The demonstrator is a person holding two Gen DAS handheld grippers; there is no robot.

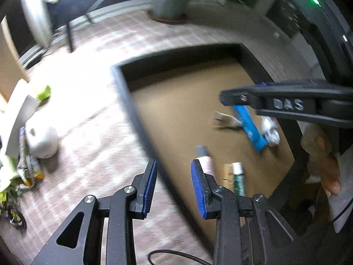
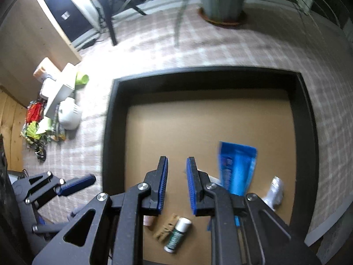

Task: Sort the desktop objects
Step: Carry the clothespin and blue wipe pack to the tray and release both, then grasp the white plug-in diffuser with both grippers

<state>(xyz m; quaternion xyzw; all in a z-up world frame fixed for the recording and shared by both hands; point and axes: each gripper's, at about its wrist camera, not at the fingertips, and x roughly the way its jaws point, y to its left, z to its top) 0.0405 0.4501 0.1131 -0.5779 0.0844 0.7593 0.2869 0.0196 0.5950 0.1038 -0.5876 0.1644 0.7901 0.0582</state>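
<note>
Both hand-held grippers are hovering part open and empty: left (image 1: 173,186) over the tray (image 2: 110,119) rim, right (image 2: 176,185) above the blue tube (image 2: 237,167) lying in the tray.

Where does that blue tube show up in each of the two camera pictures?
Left wrist view: the blue tube lies right of centre in the tray, under the right gripper.
Right wrist view: it lies at lower right in the tray, just right of the fingers.
Shared landmark: the black-walled tray with the green bottle near its front.
</note>
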